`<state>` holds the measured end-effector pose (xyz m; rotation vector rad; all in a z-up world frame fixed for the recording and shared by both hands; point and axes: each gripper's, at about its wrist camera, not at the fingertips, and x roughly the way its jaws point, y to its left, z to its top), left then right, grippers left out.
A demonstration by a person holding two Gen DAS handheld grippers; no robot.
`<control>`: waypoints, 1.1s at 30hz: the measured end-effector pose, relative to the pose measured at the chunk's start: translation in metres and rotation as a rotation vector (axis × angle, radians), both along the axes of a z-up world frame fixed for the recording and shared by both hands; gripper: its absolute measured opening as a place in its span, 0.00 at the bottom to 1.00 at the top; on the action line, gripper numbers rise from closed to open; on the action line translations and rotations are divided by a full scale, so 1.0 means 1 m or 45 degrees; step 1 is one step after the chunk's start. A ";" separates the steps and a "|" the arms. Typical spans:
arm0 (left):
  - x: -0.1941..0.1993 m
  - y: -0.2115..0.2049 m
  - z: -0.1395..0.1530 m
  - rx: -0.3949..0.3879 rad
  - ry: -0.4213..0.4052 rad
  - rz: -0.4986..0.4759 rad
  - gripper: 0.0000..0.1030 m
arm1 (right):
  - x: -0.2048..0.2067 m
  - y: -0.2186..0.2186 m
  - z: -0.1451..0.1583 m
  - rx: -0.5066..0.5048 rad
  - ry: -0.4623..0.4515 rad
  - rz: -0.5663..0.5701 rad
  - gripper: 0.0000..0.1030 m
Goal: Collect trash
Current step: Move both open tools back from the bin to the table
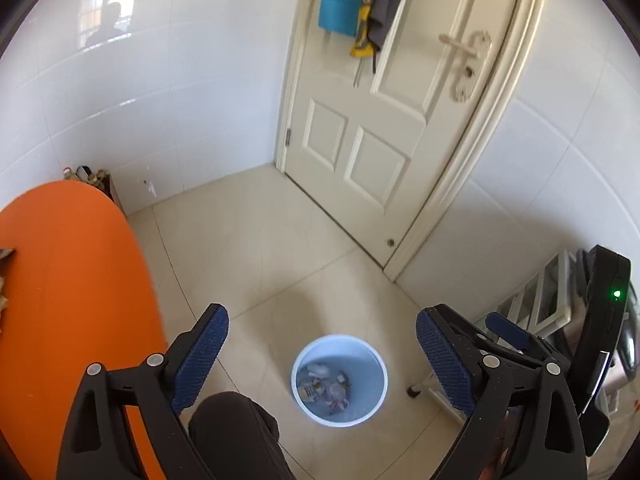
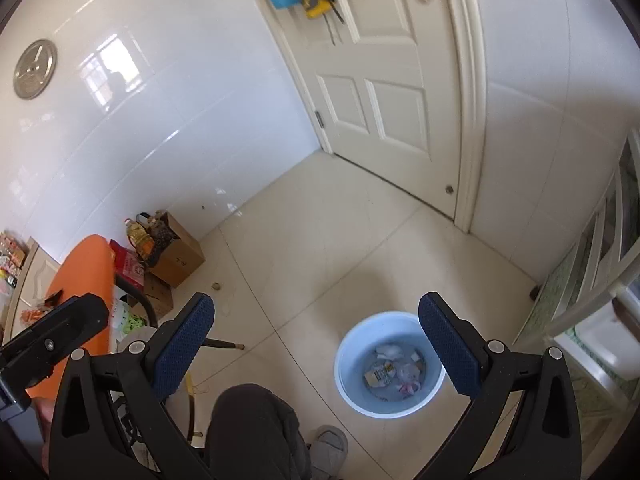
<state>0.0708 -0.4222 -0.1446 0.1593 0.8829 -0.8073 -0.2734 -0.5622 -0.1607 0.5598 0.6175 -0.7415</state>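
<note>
Both hand-held grippers [image 1: 322, 344] [image 2: 316, 334] gape wide, empty, above tiled floor [image 1: 280, 240], bin [image 1: 339, 380] holding seemingly crumpled wrappers.

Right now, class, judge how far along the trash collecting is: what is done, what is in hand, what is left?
Done: the blue bin on the floor already holds crumpled wrappers. In hand: nothing; the left gripper and right gripper both hang open above the floor. Left: small scraps lie on the orange table, likely next.

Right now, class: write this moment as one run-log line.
left gripper: open, empty | right gripper: open, empty | bin: on floor, holds trash | orange table: scraps at edge
</note>
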 end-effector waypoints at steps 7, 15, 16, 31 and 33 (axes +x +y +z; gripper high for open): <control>-0.014 0.088 0.054 -0.123 -0.088 0.067 0.96 | 0.024 0.049 0.048 -0.116 -0.042 0.084 1.00; -0.037 0.201 0.104 -0.241 -0.148 0.196 0.99 | 0.062 0.105 0.090 -0.226 -0.088 0.233 1.00; -0.039 0.214 0.108 -0.253 -0.154 0.218 0.99 | 0.068 0.113 0.094 -0.239 -0.095 0.258 1.00; -0.101 0.344 0.138 -0.216 -0.393 0.557 0.99 | 0.146 0.229 0.127 -0.378 -0.157 0.564 1.00; -0.111 0.354 0.138 -0.217 -0.404 0.582 0.99 | 0.155 0.243 0.129 -0.380 -0.160 0.606 1.00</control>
